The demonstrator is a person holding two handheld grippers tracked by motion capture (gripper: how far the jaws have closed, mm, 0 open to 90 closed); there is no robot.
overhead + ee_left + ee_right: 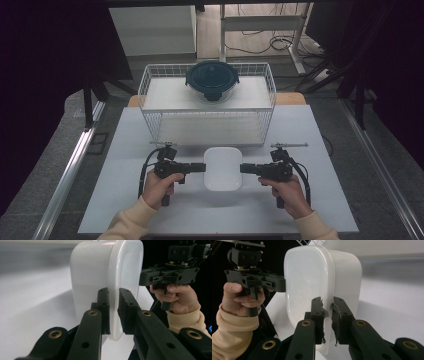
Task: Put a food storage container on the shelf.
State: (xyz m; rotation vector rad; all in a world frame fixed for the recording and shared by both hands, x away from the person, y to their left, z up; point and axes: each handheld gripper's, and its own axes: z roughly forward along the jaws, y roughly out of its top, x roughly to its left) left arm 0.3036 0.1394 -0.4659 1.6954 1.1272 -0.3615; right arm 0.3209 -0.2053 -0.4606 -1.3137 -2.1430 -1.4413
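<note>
While lid-up, white container long axis running away from person, both tools clamping its rim.

There are no words, numbers or signs to read here. The white box is plain, and so is the dark lid of the bowl far back in the basket.

My flat white rectangular table carries a white wire-mesh basket at twelve o'clock. Whether the white rounded plastic container at its centre touches the tabletop, I cannot tell.
</note>
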